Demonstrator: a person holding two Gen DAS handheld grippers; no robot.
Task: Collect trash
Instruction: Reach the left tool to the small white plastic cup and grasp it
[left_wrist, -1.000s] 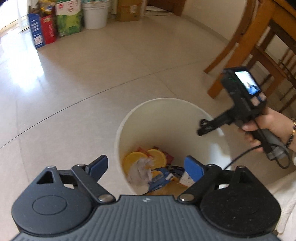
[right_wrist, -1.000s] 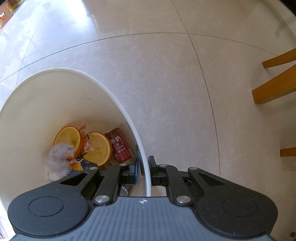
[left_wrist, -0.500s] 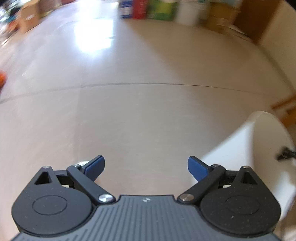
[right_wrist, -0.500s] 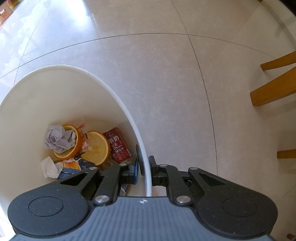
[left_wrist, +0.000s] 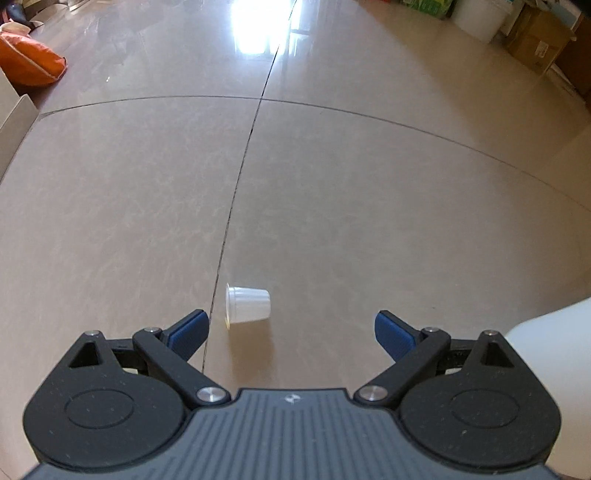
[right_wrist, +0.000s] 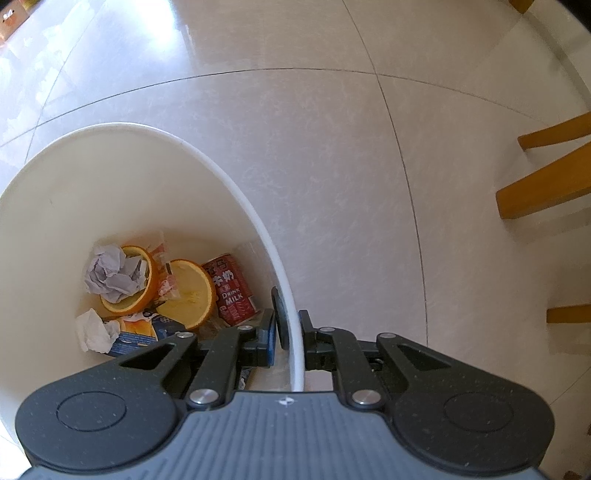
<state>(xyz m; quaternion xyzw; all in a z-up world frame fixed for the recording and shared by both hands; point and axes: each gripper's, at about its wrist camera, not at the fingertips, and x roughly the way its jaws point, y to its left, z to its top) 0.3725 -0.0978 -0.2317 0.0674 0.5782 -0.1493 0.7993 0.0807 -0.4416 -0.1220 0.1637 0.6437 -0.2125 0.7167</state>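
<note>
A small white plastic cup (left_wrist: 246, 304) lies on its side on the tiled floor, just ahead of my left gripper (left_wrist: 291, 330), which is open and holds nothing. My right gripper (right_wrist: 291, 332) is shut on the rim of the white trash bin (right_wrist: 258, 225), one finger inside the wall and one outside. In the bin lie orange halves (right_wrist: 192, 291), a crumpled grey paper (right_wrist: 110, 273), a red milk can (right_wrist: 231, 290), a white tissue (right_wrist: 94, 330) and a blue wrapper (right_wrist: 138, 330). The bin's edge (left_wrist: 554, 325) shows at the right of the left wrist view.
An orange cushion (left_wrist: 26, 62) lies far left on the floor. Cardboard boxes (left_wrist: 539, 37) and a white bucket (left_wrist: 480, 16) stand along the far wall. Wooden chair legs (right_wrist: 543, 188) stand to the right of the bin.
My left gripper has swung away from above the bin to the left and now faces the floor with the white cup. The crumpled paper has landed in the bin. The right gripper holds still.
</note>
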